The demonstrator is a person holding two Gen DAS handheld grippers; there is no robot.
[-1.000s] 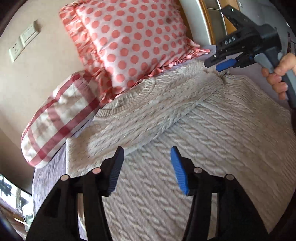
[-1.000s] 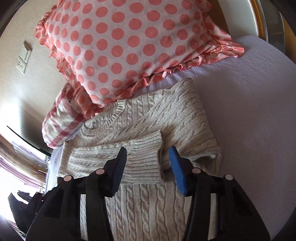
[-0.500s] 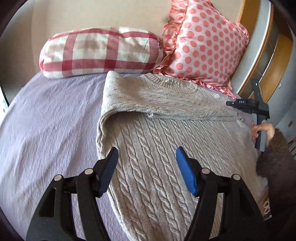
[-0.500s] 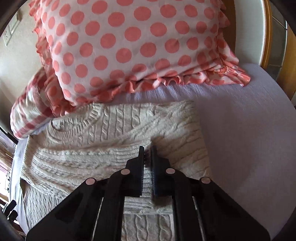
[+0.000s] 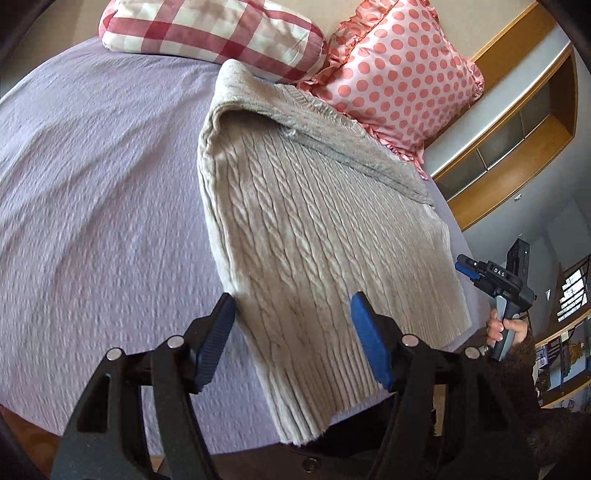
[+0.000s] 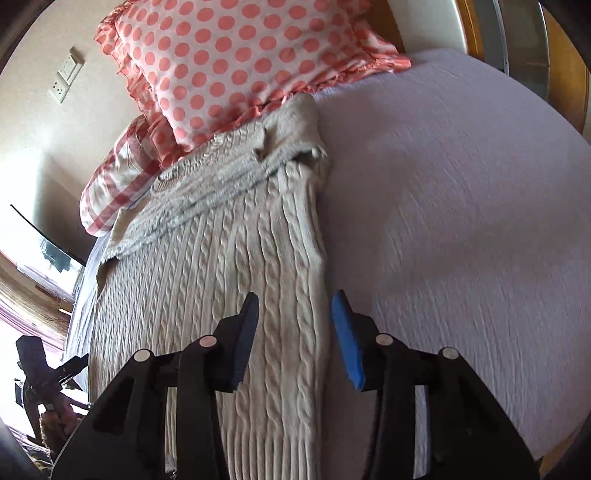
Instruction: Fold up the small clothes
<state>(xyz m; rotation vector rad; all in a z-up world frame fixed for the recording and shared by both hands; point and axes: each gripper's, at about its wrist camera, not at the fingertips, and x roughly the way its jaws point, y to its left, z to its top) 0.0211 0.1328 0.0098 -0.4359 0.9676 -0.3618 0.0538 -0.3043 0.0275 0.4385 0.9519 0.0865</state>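
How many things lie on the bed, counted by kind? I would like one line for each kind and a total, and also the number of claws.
Sweaters: 1, the cable-knit sweater, sleeves folded across its upper part.
Pillows: 2, the polka-dot pillow and the checked pillow.
Claws: 2, the left claw and the right claw, both open above the sweater.
Total: 5.

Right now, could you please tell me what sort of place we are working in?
Most likely a bedroom. A cable-knit sweater lies on a bed with a lavender cover, a checked pillow and a polka-dot pillow sit at its head, and wall sockets show beside them.
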